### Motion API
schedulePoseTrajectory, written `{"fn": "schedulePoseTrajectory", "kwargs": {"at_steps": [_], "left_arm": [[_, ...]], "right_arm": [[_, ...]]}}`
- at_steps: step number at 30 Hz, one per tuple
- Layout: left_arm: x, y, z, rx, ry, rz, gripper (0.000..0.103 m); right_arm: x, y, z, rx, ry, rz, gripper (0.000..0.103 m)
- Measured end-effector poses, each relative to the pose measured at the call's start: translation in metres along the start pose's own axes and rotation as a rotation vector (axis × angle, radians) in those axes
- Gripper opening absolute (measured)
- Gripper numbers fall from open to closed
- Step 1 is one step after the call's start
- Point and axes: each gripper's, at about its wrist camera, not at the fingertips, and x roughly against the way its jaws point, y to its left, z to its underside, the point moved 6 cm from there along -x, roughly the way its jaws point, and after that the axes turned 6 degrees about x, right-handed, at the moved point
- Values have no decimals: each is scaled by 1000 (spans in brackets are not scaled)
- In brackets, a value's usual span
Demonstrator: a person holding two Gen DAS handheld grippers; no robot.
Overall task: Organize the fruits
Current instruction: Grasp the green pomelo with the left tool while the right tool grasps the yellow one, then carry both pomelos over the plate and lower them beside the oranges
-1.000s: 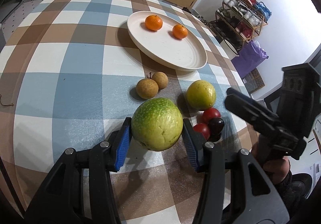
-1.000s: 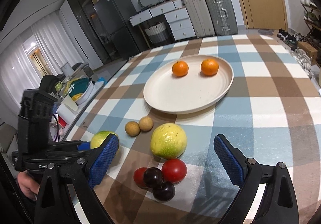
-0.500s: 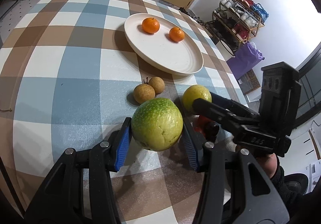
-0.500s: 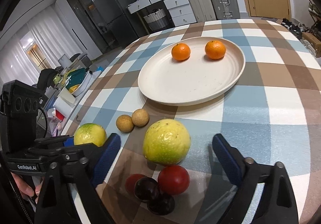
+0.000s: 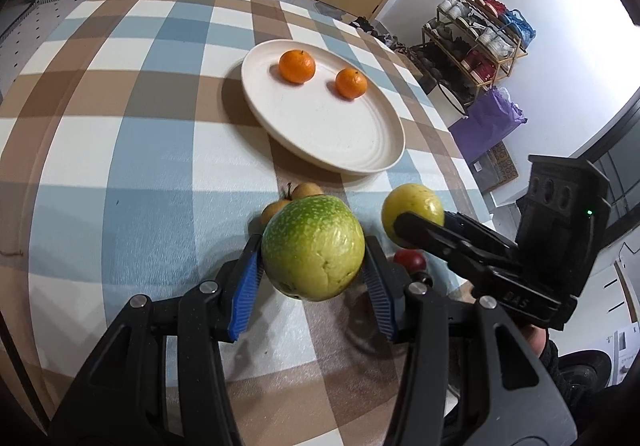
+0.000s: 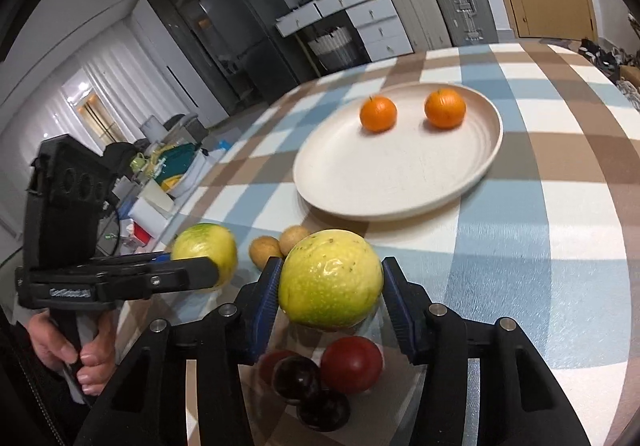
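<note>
Two grippers loaded: right gripper (image 6: pixel 330 296), open a second ago, now clamped on yellow fruit (image 6: pixel 330 280); left gripper (image 5: pixel 312 268) still clamping green fruit (image 5: pixel 313 248). Both short of plate (image 5: pixel 372 162); transfer presumably next.

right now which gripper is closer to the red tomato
Right. The right gripper, shut on the yellow fruit, sits just above the red tomato; the left gripper holds the green fruit farther off to the side.
</note>
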Motion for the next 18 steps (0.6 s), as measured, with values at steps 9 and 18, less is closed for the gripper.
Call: {"fn": "schedulePoseTrajectory", "kwargs": {"at_steps": [9, 18], "left_arm": [[-3, -17, -23, -30, -1, 10, 46], [-10, -36, -56, -59, -12, 22, 46]], "right_arm": [[23, 6, -25, 20, -97, -57, 50], [24, -9, -42, -17, -125, -82, 50]]}}
